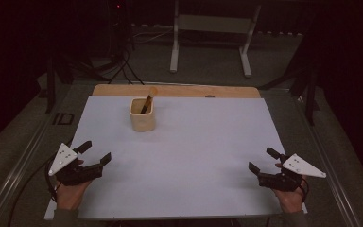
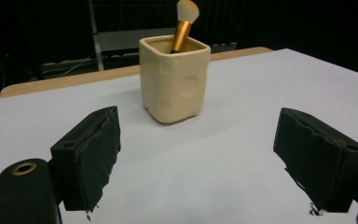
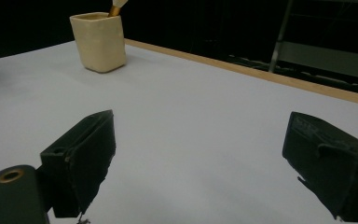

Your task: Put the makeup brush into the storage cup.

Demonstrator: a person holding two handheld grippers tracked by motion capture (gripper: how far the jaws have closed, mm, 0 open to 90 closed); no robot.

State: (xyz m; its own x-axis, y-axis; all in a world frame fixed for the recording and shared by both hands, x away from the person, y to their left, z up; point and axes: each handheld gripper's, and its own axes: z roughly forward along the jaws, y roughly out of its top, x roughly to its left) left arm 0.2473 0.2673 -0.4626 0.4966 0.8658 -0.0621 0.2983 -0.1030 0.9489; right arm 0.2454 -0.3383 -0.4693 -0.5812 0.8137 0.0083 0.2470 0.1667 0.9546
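Fingers of both the left gripper (image 1: 96, 152) and right gripper (image 1: 261, 159) spread empty, cup (image 1: 142, 115) holding brush (image 1: 149, 99) well apart.

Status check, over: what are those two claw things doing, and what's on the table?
Left gripper open, right gripper open, both empty. Makeup brush standing in cream cup. Nothing between.
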